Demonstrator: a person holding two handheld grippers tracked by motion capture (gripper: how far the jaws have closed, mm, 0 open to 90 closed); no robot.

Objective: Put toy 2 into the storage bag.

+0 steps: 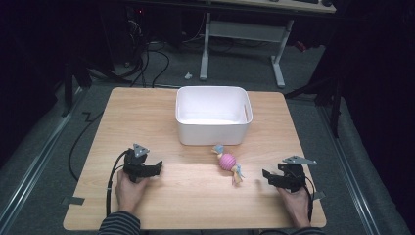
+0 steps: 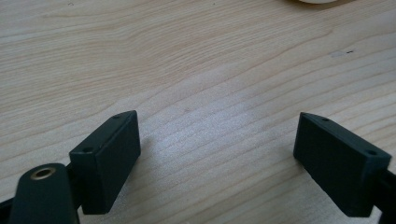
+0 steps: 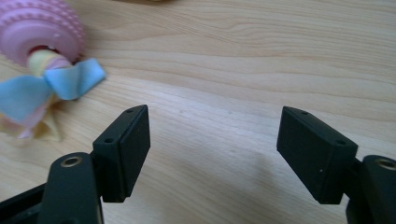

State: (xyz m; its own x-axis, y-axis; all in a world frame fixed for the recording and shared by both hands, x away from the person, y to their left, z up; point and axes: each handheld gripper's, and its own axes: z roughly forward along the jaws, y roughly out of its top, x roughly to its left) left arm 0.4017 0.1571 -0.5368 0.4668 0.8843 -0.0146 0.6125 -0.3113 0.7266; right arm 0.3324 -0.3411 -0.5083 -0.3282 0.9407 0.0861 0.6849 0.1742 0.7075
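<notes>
Tools left [image 1: 157, 168] and right [image 1: 266, 176] gape wide, holding nothing.

No readable text, label, brand, number or sign anywhere.
</notes>
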